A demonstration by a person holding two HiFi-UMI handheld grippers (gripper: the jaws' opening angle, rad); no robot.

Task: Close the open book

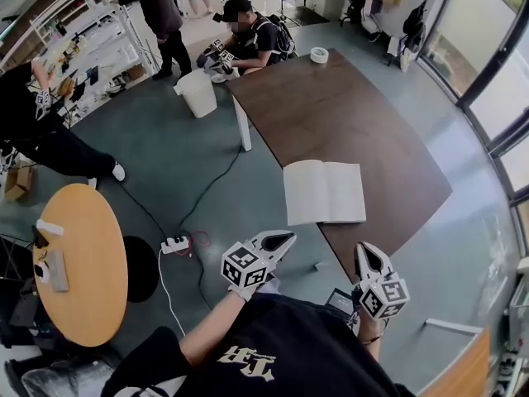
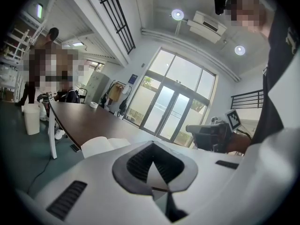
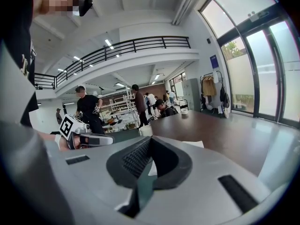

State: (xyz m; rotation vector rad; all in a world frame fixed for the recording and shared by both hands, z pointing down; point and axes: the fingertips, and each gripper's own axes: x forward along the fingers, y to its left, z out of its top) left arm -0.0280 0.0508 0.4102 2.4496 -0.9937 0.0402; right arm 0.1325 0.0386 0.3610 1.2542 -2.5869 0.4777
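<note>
The open book (image 1: 324,191) lies flat with white pages up on the near end of the dark brown table (image 1: 347,114), partly overhanging its left edge. My left gripper (image 1: 283,238) is held below the book, off the table's edge, with its jaws together and nothing in them. My right gripper (image 1: 364,250) hovers at the table's near corner, also shut and empty. In the left gripper view the book (image 2: 101,145) shows just past the jaws (image 2: 152,153), with the right gripper (image 2: 206,132) to the right. The right gripper view shows a page corner (image 3: 201,144) beyond its jaws (image 3: 149,151).
A tape roll (image 1: 319,55) sits at the table's far end, where a seated person (image 1: 252,40) holds grippers. A white bucket (image 1: 198,92) stands on the floor by the table leg. A power strip (image 1: 174,244) with cables and a round wooden table (image 1: 78,263) are to the left.
</note>
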